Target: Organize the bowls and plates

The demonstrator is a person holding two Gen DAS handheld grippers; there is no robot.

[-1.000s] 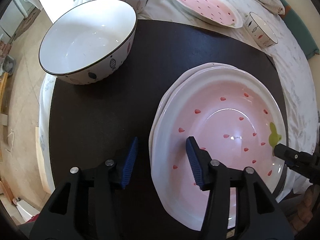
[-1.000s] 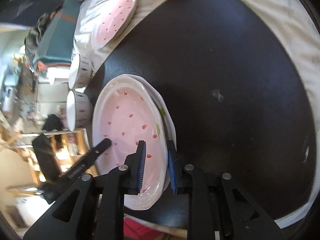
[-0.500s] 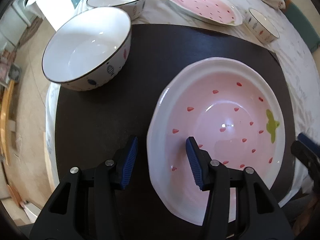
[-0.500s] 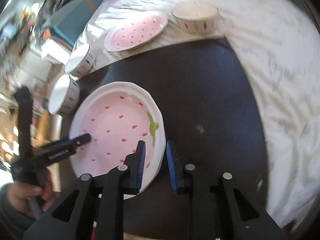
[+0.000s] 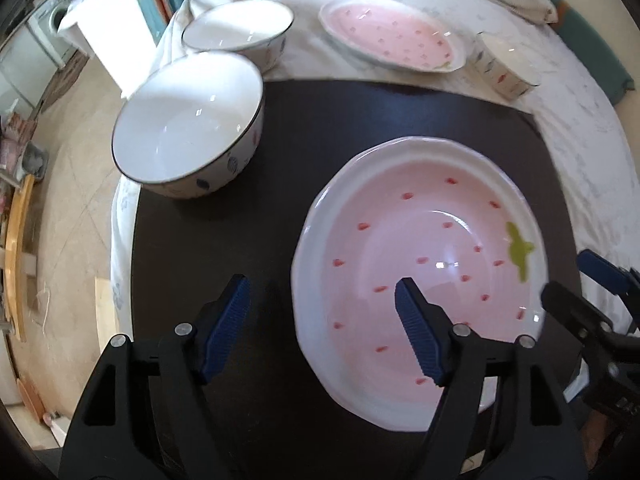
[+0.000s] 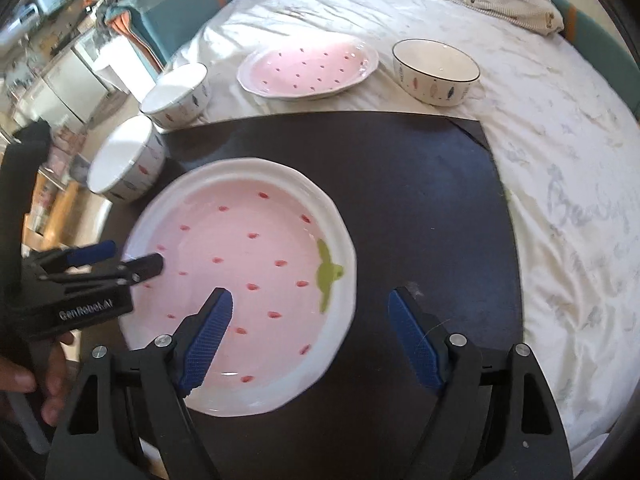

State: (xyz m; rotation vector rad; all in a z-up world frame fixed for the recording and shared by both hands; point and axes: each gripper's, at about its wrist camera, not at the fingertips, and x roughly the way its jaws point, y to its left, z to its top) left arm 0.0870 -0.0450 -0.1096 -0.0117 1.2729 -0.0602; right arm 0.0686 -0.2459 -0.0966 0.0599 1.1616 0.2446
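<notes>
Both claws, the left claw (image 5: 320,316) and right claw (image 6: 310,322), have just been opening, each straddling one rim of the pink plate (image 5: 420,272) without pressing it; released, it lies on the dark mat (image 6: 420,184), apparently to start a stack.
</notes>
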